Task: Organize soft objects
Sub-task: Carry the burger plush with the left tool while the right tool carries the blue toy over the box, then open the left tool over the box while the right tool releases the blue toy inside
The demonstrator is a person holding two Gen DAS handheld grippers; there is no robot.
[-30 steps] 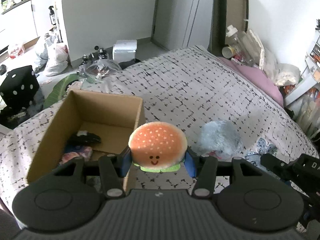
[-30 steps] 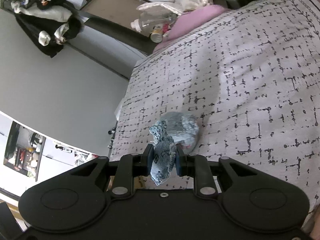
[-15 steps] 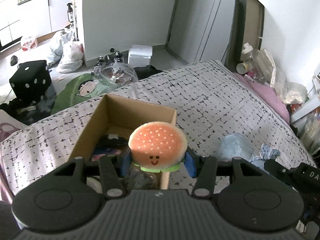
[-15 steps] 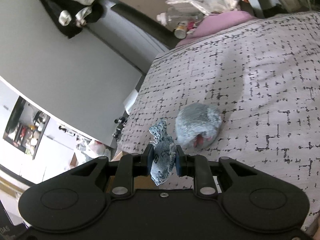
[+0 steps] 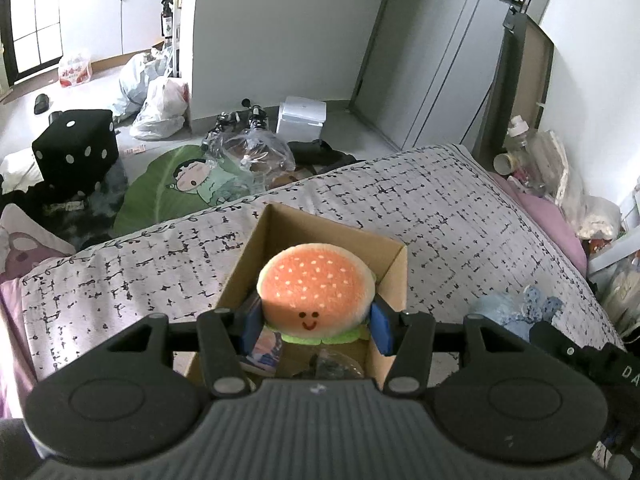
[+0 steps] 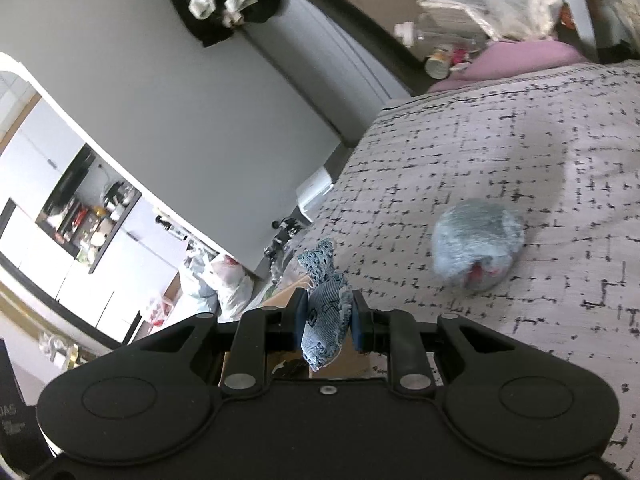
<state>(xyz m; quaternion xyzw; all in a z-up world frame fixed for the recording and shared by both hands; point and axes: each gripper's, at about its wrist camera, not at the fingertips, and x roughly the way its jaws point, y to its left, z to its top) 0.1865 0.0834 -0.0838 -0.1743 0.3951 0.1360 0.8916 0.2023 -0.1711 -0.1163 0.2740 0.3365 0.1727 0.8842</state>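
Risks: burger toy (image 5: 316,286) might bounce off box (image 5: 394,276) edge if let go too soon. Fish toy (image 6: 325,316) thin, floppy, might slip out or land on bed (image 6: 500,140).

Left gripper (image 5: 316,322) about half open, pads squeeze burger toy on both sides, right over open box.

Right gripper (image 6: 326,320) nearly closed, pinches fish toy in middle, tail sticks up, box just under it.

Fluffy blue ball (image 6: 478,240) sits on bed, well apart.
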